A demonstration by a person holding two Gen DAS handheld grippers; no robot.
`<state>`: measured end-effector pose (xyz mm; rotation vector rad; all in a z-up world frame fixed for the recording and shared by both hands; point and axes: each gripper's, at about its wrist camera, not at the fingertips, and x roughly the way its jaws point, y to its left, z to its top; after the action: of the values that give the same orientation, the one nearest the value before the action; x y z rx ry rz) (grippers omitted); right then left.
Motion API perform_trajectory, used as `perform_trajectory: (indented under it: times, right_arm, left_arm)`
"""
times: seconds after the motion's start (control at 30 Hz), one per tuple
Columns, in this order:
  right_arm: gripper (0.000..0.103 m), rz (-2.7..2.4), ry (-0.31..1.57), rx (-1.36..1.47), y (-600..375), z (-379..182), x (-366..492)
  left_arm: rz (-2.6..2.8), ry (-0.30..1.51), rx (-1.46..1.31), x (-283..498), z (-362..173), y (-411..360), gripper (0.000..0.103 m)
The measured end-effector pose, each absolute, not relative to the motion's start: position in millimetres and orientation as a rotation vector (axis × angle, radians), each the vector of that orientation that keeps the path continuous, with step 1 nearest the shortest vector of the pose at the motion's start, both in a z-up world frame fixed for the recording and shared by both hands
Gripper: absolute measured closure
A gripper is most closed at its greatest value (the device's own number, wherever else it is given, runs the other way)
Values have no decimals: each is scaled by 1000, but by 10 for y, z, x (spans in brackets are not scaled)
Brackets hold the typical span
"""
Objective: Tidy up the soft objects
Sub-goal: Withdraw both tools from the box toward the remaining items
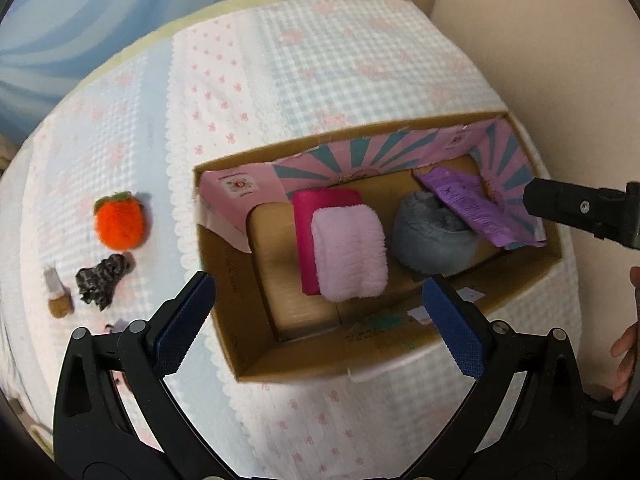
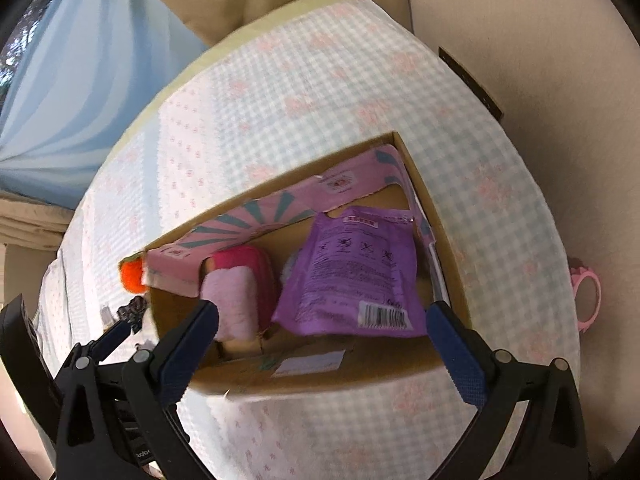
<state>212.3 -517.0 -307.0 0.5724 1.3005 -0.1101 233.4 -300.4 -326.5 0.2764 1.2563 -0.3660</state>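
An open cardboard box [image 1: 320, 356] sits on the checked bedspread. Inside lie a light pink fluffy towel [image 1: 350, 252] on a magenta roll [image 1: 306, 220], a grey rolled cloth [image 1: 432, 240] and a purple packet [image 1: 476, 208]. My left gripper [image 1: 316, 320] is open and empty above the box's near wall. My right gripper [image 2: 322, 348] is open and empty over the box [image 2: 320, 380], just in front of the purple packet [image 2: 352, 276] and pink towel [image 2: 236, 304]. An orange plush fruit [image 1: 119, 222] and a dark knitted piece [image 1: 102, 280] lie left of the box.
A small brown-and-white item [image 1: 58, 298] lies by the knitted piece. A pink ring-shaped object [image 2: 586, 296] sits past the bed's right edge. Blue striped curtain [image 2: 80, 92] hangs at the back left, a beige wall at the right. The right gripper's arm [image 1: 580, 208] reaches over the box's right end.
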Motion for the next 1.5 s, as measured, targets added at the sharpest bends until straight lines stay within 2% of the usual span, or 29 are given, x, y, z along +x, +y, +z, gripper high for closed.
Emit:
perform_trajectory:
  times: [0.43, 0.73, 0.87, 1.13, 1.5]
  right_arm:
    - [0, -91, 1151, 382, -4801, -1895, 1617]
    - [0, -52, 1000, 196, -4263, -1032, 1261]
    - [0, -28, 945, 168, -4036, -877, 1145]
    - [0, 91, 875, 122, -3426, -745, 1116]
    - [0, 159, 944, 130, -2129, -1090, 1383]
  left_arm:
    - [-335, 1114, 172, 1832, -2230, -2519, 0]
    - [-258, 980, 97, 1422, -1363, -1846, 0]
    - [-211, 932, 72, 1221, -1125, -1502, 0]
    - [-85, 876, 5, 955, -972, -681, 0]
    - [-26, 880, -30, 1053, -1184, 799, 0]
